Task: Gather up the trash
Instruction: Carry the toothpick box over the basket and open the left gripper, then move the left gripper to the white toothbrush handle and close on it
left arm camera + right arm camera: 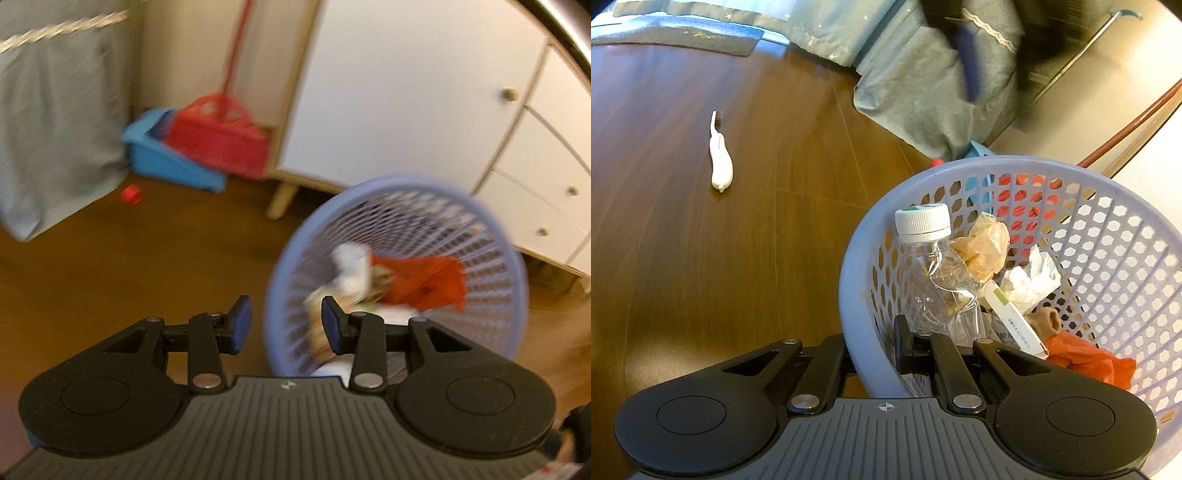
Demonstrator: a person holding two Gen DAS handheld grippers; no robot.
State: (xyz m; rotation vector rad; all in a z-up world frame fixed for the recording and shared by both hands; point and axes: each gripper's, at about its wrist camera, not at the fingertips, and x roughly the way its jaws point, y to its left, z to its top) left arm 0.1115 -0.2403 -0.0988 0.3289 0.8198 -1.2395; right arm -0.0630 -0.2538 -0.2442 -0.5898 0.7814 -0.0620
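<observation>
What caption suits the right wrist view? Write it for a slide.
Right tool clamped on the rim of a lavender basket holding a bottle and wrappers.

Brown wood floor (701,258), white cabinet (388,92) w/ drawers, blue-grey curtain (55,129).

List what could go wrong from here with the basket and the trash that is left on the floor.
1. The right gripper is clamped on the rim of the lilac perforated plastic basket; a tilt might spill the clear plastic bottle with a white cap.
2. The left gripper, open and empty, may overlook the small red object by the blue cloth.
3. The white tube-like item lies well away from the basket, easy to miss.
</observation>
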